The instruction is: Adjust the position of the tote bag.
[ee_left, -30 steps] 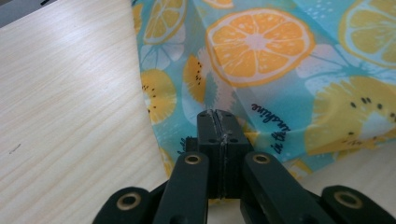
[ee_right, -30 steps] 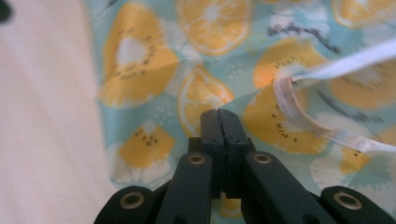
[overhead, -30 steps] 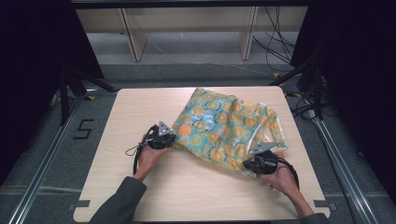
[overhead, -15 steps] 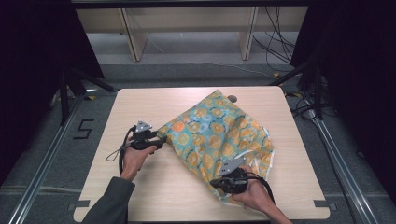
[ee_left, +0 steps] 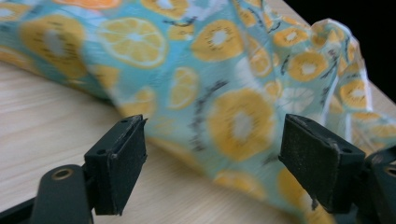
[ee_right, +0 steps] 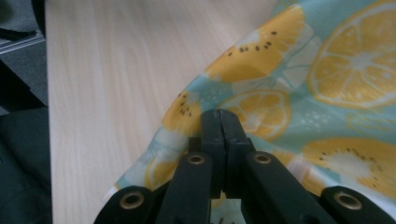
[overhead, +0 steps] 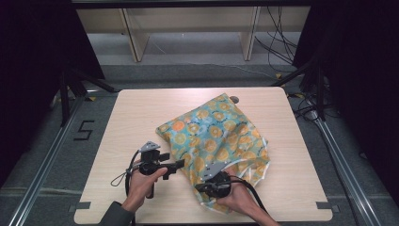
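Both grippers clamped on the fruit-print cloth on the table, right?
Not both. The left gripper is open; the left gripper view shows its jaws spread wide, just opened, pads off the cloth. The right gripper is clamped on the cloth's edge, on the table.

Teal cloth with orange citrus slices, pale wood table

1. In the left gripper view the fruit-print cloth runs past the top, left and right edges, and its near fold between the open jaws is blurred.
2. In the right gripper view the cloth is cut off at the top, right and bottom edges, and the closed jaws cover the hem they pinch.
3. A small dark object near the table's far edge is too small to identify, the cloth's corner touching it.
4. In the high view the right gripper and the hand behind it hide part of the cloth's near edge.
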A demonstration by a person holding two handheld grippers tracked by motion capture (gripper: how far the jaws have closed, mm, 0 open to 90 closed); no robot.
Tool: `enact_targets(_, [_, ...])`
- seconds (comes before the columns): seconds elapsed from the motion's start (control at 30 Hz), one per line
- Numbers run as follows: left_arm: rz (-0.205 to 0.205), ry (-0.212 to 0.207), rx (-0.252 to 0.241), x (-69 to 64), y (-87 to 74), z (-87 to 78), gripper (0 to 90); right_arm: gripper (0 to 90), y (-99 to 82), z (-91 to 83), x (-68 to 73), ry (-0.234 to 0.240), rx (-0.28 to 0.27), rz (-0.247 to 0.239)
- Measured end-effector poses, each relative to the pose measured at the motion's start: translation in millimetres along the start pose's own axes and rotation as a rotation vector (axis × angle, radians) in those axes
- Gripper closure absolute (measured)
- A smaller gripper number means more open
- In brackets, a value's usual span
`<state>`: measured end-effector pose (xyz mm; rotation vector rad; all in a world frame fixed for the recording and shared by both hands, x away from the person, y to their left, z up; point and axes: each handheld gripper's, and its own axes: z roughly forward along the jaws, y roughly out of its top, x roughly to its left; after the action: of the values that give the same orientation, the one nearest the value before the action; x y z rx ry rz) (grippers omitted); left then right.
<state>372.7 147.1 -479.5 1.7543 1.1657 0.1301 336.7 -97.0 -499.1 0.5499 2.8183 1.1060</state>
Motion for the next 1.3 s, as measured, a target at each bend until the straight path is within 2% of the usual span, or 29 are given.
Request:
enact_targets(0.1, [0.027, 0.023, 0.022, -4.5, -1.9, 2.1, 21.1, 90.0, 2.6, 5.0, 4.3, 0.017, -0.003, -0.031])
enact_targets(0.17, [-0.006, -0.02, 0.029, -4.9, -2.3, 2.3, 20.9, 79.3, 4.0, -1.9, 6.7, 0.029, -0.007, -0.008])
enact_targets(0.2, [0.001, -0.019, 0.032, -5.1, -2.4, 2.4, 20.9, 79.3, 4.0, -1.9, 6.7, 0.029, -0.007, -0.008])
enact_targets(0.27, [-0.001, -0.002, 0.037, -6.0, -3.2, 3.2, 20.5, 67.7, 4.2, -12.8, 5.9, 0.007, -0.028, 0.001])
enact_targets(0.3, [0.002, -0.009, 0.035, -7.7, -3.9, 3.4, 19.5, 61.9, 3.8, -29.8, 2.7, -0.009, -0.047, 0.013])
enact_targets(0.33, [0.002, -0.009, 0.035, -7.7, -3.9, 3.4, 18.9, 61.9, 3.8, -29.8, 2.7, -0.009, -0.047, 0.013])
enact_targets(0.4, [0.024, -0.011, 0.046, -12.2, -4.4, 5.3, 18.8, 58.2, 1.9, -50.3, -5.2, -0.039, -0.103, 0.02])
enact_targets(0.43, [0.045, -0.004, 0.066, -16.8, -6.4, 8.0, 18.2, 57.4, -0.1, -72.3, -17.0, -0.1, -0.151, 0.041])
enact_targets(0.47, [0.045, -0.004, 0.066, -16.8, -6.4, 8.0, 18.2, 57.4, -0.1, -72.3, -17.0, -0.1, -0.151, 0.041])
enact_targets(0.5, [0.067, 0.006, 0.092, -21.4, -8.9, 12.9, 18.2, 56.6, -3.0, -90.3, -31.3, -0.178, -0.185, 0.086])
enact_targets(0.53, [0.067, 0.006, 0.092, -21.4, -8.9, 12.9, 18.3, 56.6, -3.0, -90.3, -31.3, -0.178, -0.185, 0.086])
enact_targets(0.57, [0.089, 0.013, 0.113, -24.4, -11.5, 17.5, 19.0, 54.7, -7.8, -104.5, -48.5, -0.26, -0.186, 0.093])
enact_targets(0.6, [0.089, 0.013, 0.113, -24.4, -11.5, 17.5, 23.5, 54.7, -7.8, -104.5, -48.5, -0.26, -0.186, 0.093])
enact_targets(0.63, [0.122, 0.013, 0.127, -29.1, -16.7, 22.3, 29.3, 53.0, -15.8, -115.1, -65.1, -0.322, -0.211, 0.16])
enact_targets(0.67, [0.122, 0.013, 0.127, -29.1, -16.7, 22.3, 32.3, 53.0, -15.8, -115.1, -65.1, -0.322, -0.211, 0.16])
enact_targets(0.7, [0.126, 0.005, 0.139, -32.5, -20.5, 25.3, 38.0, 51.0, -24.4, -124.4, -77.6, -0.396, -0.207, 0.242])
enact_targets(0.73, [0.131, -0.004, 0.132, -35.9, -23.1, 27.7, 38.0, 51.0, -24.4, -124.4, -77.6, -0.396, -0.207, 0.242])
enact_targets(0.77, [0.208, 0.003, 0.16, -38.7, -25.7, 30.8, 53.8, 48.4, -34.3, -133.3, -93.4, -0.477, -0.192, 0.267])
enact_targets(0.8, [0.208, 0.003, 0.16, -38.7, -25.7, 30.8, 60.9, 47.7, -40.0, -136.7, -101.7, -0.523, -0.195, 0.272])
enact_targets(0.83, [0.238, 0.003, 0.18, -38.9, -27.1, 32.0, 60.9, 47.7, -40.0, -136.7, -101.7, -0.523, -0.195, 0.272])
enact_targets(0.87, [0.244, -0.004, 0.183, -37.9, -28.4, 33.2, 67.2, 46.7, -44.6, -139.8, -106.8, -0.533, -0.194, 0.326])
enact_targets(0.9, [0.272, -0.001, 0.179, -35.8, -29.2, 33.6, 78.9, 42.4, -56.3, -144.2, -120.9, -0.583, -0.192, 0.359])
enact_targets(0.97, [0.287, -0.003, 0.177, -34.3, -28.6, 33.5, 83.3, 40.6, -62.1, -146.7, -129.0, -0.587, -0.163, 0.376])
enact_targets(1.0, [0.293, -0.001, 0.174, -33.5, -28.3, 33.2, 88.4, 40.0, -71.7, -145.6, -140.1, -0.557, -0.158, 0.475])
enact_targets(1.17, [0.319, -0.001, 0.17, -29.3, -26.7, 32.6, 89.5, 42.8, -82.8, -136.8, -153.9, -0.515, -0.123, 0.499])
enact_targets(1.2, [0.337, 0.004, 0.172, -27.9, -26.0, 31.9, 89.5, 46.3, -84.4, -133.8, -156.3, -0.523, -0.111, 0.484])
enact_targets(1.23, [0.332, 0.017, 0.16, -26.1, -25.8, 30.5, 89.6, 59.2, -85.7, -129.1, -156.5, -0.522, -0.073, 0.515])
enact_targets(1.27, [0.332, 0.017, 0.16, -26.1, -25.8, 30.5, 89.6, 59.2, -85.7, -129.1, -156.5, -0.522, -0.073, 0.515])
enact_targets(1.3, [0.338, 0.02, 0.158, -24.3, -25.0, 29.1, 89.6, 72.8, -92.2, -123.0, -160.5, -0.483, -0.06, 0.484])
